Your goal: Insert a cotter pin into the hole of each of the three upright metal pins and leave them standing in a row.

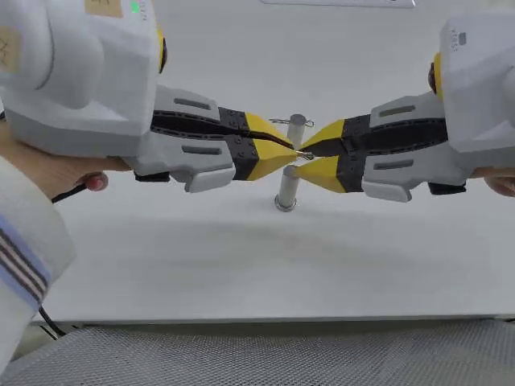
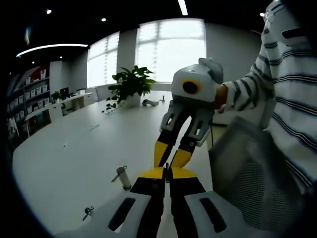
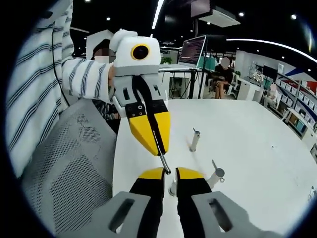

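Cotter pin (image 3: 161,151) clamped in left tongs (image 2: 168,170); right tongs (image 3: 171,173) narrow, grip unclear; white tabletop (image 1: 241,257); office windows (image 2: 171,49) behind.

Left tongs (image 2: 167,174) yellow; sleeve (image 3: 84,74) striped; table (image 1: 241,257) white.

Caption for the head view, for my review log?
Left gripper holds a cotter pin at the right gripper's tips, in front of an upright metal pin.

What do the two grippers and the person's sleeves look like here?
Both the left gripper and right gripper have bulky white-grey housings, black midsections and yellow wedge-shaped jaws. A black cable leaves the left one. The sleeve is white with dark stripes.
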Demonstrator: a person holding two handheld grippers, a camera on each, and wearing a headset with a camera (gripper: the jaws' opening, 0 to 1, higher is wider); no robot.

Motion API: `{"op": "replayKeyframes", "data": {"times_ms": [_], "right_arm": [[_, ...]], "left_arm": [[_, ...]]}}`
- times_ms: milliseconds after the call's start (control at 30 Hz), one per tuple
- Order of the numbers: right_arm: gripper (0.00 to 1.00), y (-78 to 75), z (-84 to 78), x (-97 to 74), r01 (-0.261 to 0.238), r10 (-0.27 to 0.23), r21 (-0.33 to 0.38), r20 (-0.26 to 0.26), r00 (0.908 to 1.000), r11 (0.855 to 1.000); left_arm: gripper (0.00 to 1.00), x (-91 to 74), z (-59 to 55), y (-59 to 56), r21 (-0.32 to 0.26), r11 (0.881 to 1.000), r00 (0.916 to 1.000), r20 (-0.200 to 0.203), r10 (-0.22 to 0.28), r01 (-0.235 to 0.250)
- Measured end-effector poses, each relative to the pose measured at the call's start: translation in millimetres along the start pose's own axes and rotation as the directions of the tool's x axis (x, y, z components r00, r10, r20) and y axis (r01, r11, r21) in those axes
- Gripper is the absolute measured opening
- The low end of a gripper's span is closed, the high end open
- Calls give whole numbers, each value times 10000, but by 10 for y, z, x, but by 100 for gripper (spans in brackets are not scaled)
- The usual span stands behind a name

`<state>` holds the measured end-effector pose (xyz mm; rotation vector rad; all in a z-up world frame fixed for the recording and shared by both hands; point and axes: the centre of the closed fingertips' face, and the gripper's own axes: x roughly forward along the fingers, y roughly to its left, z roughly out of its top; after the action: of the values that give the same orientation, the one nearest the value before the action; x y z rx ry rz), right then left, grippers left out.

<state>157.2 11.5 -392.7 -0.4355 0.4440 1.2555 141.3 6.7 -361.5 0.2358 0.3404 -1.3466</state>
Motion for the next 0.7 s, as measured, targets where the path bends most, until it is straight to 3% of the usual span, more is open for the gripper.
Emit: {"op": "replayKeyframes", "data": {"times_ms": [133,333,433,600,700], "right_arm": [[0,79,-43,-5,-369,369,2,-117,9992,9993],[0,172,-107,-15,-686,692,180,-306,9971,9975],[0,239,-135,-32,-897,919,503,-442,9948,9947],[0,263,-148,-59,-928,960,575,-546,9939,9940],[0,279,-134,-67,-887,923,654,-542,9943,9939]], "left_arm": [[0,17,-24,-18,243,9995,9997,-145,-211,214],[0,64,-147,-118,599,9955,9952,-698,-693,735],[0,74,-162,-152,491,9943,9935,-692,-908,943],[0,106,-181,-161,528,9928,9919,-742,-1031,1071],[2,119,-204,-106,468,9947,9926,-851,-872,914]]}}
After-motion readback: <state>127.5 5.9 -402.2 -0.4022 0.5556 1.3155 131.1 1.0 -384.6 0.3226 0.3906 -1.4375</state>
